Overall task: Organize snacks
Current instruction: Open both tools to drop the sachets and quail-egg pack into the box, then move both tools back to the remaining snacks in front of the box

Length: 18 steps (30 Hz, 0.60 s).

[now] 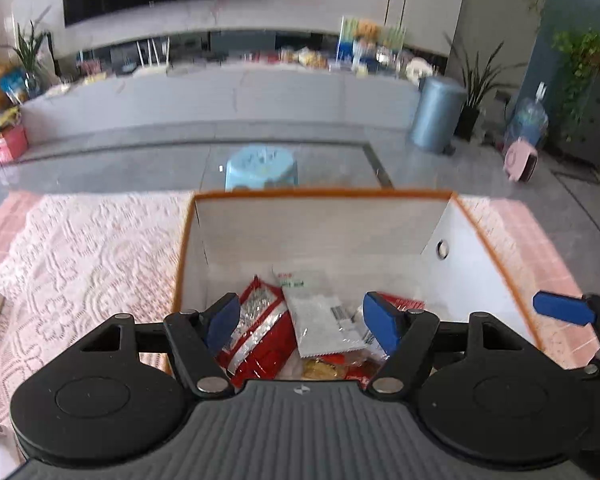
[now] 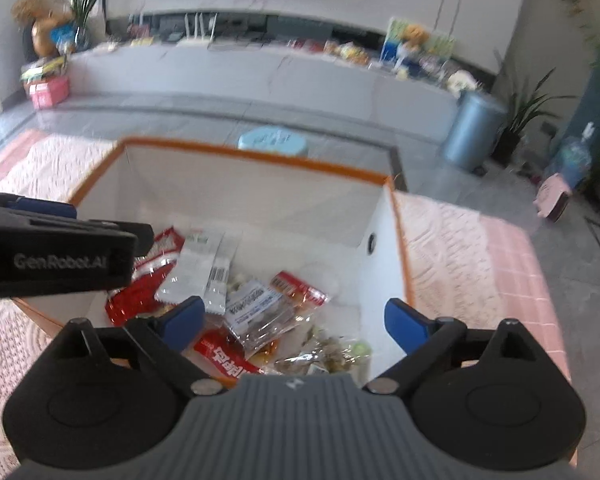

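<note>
Two handheld grippers hover over an orange-trimmed white box (image 1: pixel 324 232) that sits on a pink lace cloth (image 1: pixel 88 248) covering the counter. In the left wrist view, the left gripper (image 1: pixel 302 320) fills the bottom of the frame, its blue-padded jaws spread wide and holding nothing. Between them, at lower centre, the snacks lie on the box floor: a red packet (image 1: pixel 260 332) to the left, a white pouch with a barcode (image 1: pixel 324 316) overlapping it, and a yellow-brown snack (image 1: pixel 320 368) just below. One blue pad of the right gripper (image 1: pixel 564 308) pokes in at the right edge, beside the box's right wall.

In the right wrist view, the right gripper (image 2: pixel 296 320) also stands with jaws wide apart and empty, above the box's near edge. The snack pile spreads across the lower middle of the frame (wrappers overlap, so a count is uncertain): the white pouch (image 2: pixel 196 268), a clear bag with a printed label (image 2: pixel 260 312), a red wrapper with white lettering (image 2: pixel 228 360) and a clear bag of pale pieces (image 2: pixel 332 356). The left gripper's black body (image 2: pixel 56 264) crosses the left edge, over the box's left rim.

A light blue stool (image 1: pixel 262 168) stands on the grey floor beyond the box, and a blue-grey bin (image 1: pixel 438 114) sits at upper right.
</note>
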### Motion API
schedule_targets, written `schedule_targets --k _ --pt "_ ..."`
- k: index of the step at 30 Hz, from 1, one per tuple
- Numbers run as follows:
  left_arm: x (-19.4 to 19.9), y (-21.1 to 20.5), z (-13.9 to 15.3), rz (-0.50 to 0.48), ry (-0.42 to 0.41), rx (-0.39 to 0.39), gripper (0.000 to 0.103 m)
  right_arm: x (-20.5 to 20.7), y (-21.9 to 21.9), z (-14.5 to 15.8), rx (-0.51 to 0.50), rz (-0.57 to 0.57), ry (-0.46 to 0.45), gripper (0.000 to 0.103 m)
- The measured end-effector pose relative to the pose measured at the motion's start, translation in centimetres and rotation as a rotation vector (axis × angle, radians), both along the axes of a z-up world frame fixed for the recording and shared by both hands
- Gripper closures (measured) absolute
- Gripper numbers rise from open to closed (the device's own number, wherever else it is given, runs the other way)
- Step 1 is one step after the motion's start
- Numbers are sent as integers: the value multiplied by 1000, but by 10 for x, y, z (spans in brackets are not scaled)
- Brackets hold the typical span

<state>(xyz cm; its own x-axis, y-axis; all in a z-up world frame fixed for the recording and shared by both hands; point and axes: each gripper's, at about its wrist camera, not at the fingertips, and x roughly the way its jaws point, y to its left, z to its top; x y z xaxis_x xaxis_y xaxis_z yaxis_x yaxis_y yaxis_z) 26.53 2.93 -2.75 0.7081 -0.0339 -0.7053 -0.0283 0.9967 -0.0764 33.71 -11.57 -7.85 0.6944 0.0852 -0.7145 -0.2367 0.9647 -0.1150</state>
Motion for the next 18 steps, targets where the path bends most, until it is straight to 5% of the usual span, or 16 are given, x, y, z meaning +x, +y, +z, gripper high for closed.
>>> schedule_targets --k 8,18 --pt "-53 -14 37 -13 -138 -32 18 -58 -21 29 64 -68 -160 6" --pt "-106 -25 58 -125 -113 -160 16 -133 -51 40 173 -119 -210 4"
